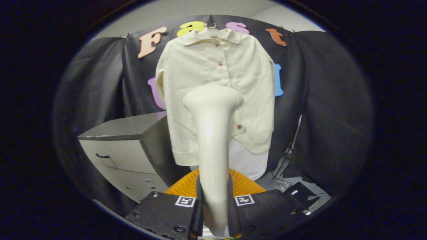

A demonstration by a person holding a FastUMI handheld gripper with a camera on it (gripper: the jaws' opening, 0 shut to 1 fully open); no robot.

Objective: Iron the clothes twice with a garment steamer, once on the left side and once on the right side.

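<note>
A cream button-up shirt hangs on a hanger against the booth's black wall, front facing me, over a white garment below its hem. My gripper is shut on the handle of a cream garment steamer. The steamer stands upright between the fingers, and its wide head sits in front of the shirt's lower middle, near the button line. Whether the head touches the cloth I cannot tell. The steamer's body hides part of the shirt's lower front.
A grey drawer cabinet stands left of the shirt, its top near hem height. An orange ribbed basket lies just beyond the fingers. A thin black stand and a small black box sit on the floor at right.
</note>
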